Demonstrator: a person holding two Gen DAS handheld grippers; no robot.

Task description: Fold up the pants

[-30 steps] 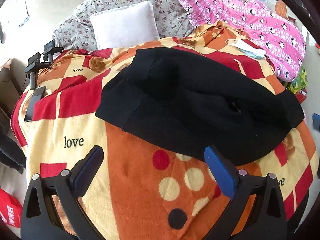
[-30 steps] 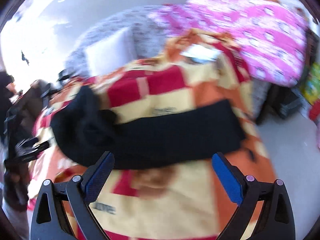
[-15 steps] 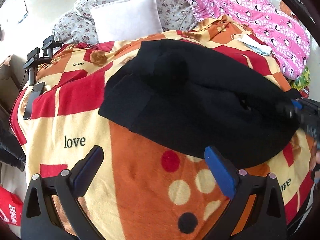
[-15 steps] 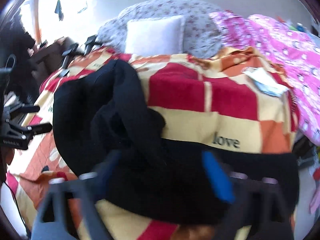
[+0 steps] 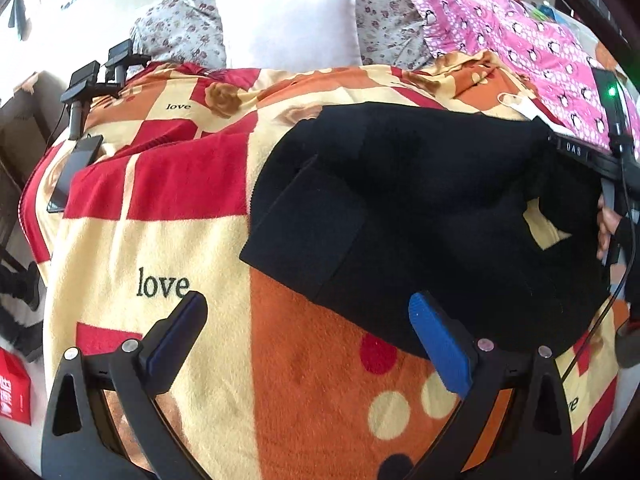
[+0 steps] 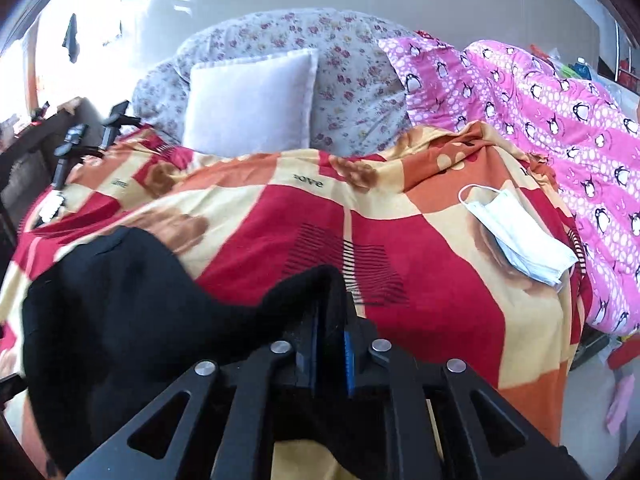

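Black pants (image 5: 400, 208) lie bunched across a red, orange and cream "love" blanket (image 5: 168, 248) on a bed. My left gripper (image 5: 308, 300) hangs open just above the blanket, at the pants' near edge, with nothing between its pads. In the right wrist view my right gripper (image 6: 330, 320) pinches a fold of the black pants (image 6: 120, 300) between its blue pads; its jaws are opening slightly with the cloth still between them. The held end is raised off the blanket. A person's hand (image 5: 604, 228) holds that gripper at the right of the left wrist view.
A white pillow (image 5: 288, 24) and a floral quilt (image 6: 352, 68) lie at the bed's head. A pink penguin quilt (image 6: 560, 120) covers the right side, with a face mask (image 6: 516, 236) beside it. A phone (image 5: 74, 172) and clamp stands (image 5: 96, 80) sit at the left edge.
The right gripper swung in over the pants, went from wide open to shut on their right end, and lifted it. The left gripper drifted slightly closer to the pants.
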